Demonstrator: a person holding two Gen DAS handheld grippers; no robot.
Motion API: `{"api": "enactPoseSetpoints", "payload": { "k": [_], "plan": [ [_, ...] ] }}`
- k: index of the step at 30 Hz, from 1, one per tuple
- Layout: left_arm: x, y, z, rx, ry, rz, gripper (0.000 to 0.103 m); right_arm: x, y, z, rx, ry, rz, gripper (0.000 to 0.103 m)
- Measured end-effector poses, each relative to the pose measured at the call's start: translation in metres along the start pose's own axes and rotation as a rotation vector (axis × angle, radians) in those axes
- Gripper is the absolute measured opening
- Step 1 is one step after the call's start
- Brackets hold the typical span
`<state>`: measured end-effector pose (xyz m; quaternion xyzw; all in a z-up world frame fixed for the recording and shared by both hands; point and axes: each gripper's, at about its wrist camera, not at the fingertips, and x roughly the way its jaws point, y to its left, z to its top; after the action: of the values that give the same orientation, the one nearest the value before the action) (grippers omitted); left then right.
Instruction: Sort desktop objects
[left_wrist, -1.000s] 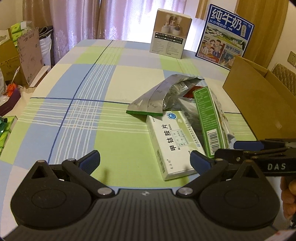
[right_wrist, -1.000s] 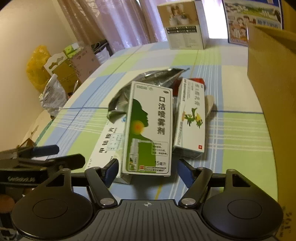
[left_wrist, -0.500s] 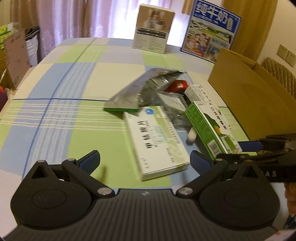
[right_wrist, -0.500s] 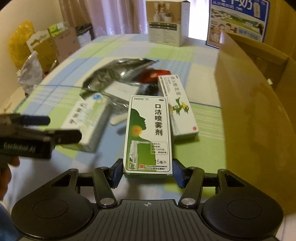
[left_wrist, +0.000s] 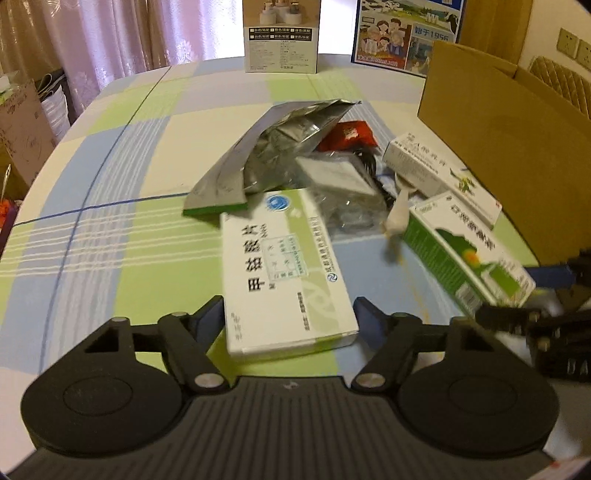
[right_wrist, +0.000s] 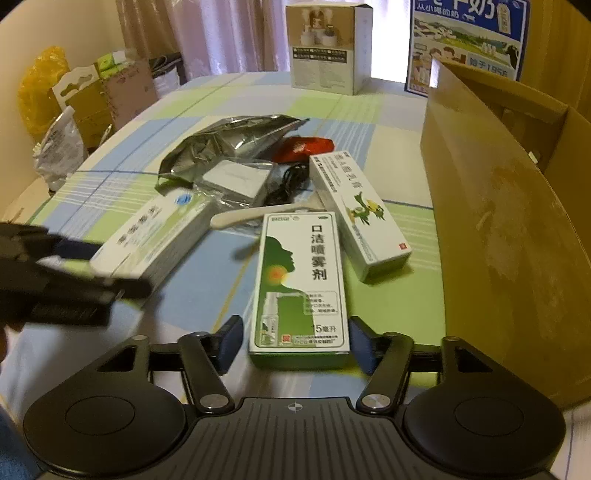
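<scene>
We judge the sorting to be barely begun: the whole pile lies on the table, and what we see inside the cardboard box looks bare. Our left gripper straddles the near end of the white-and-green medicine box, its jaws closing, the left pad about touching and the right just short. Our right gripper frames the green throat-spray box, jaws opening with a gap at each side, so nothing is held. The foil pouch, red packet, black cable, white spoon and flower-printed carton all wait unsorted beside the cardboard box.
</scene>
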<state>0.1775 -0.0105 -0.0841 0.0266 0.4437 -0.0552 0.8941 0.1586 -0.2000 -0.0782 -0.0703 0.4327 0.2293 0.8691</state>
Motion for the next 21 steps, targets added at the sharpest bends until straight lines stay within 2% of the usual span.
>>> {"api": "enactPoseSetpoints", "payload": {
  "k": [4,7,8,9,10,18,21],
  "plan": [
    [-0.016,0.004,-0.012,0.043,0.040,-0.012,0.068,0.002,0.003,0.001,-0.012,-0.012,-0.003,0.068],
    [-0.025,0.006,-0.019,0.040,0.025,-0.005,0.068,0.005,0.004,0.001,-0.026,-0.021,-0.018,0.068],
    [-0.027,0.006,-0.018,0.039,0.014,0.004,0.070,0.005,0.003,0.001,-0.028,-0.024,-0.022,0.068],
    [-0.027,0.006,-0.015,0.036,-0.003,0.012,0.078,0.006,0.002,0.001,-0.026,-0.026,-0.024,0.068],
    [-0.027,0.007,-0.013,0.033,-0.017,0.011,0.082,0.007,0.001,0.001,-0.022,-0.029,-0.025,0.068],
    [-0.003,0.005,-0.002,0.023,-0.037,0.003,0.082,0.021,0.004,0.006,-0.043,-0.043,-0.032,0.068],
    [0.000,0.009,-0.003,0.005,-0.043,-0.014,0.078,0.025,0.006,0.007,-0.059,-0.049,-0.038,0.068]
  ]
}}
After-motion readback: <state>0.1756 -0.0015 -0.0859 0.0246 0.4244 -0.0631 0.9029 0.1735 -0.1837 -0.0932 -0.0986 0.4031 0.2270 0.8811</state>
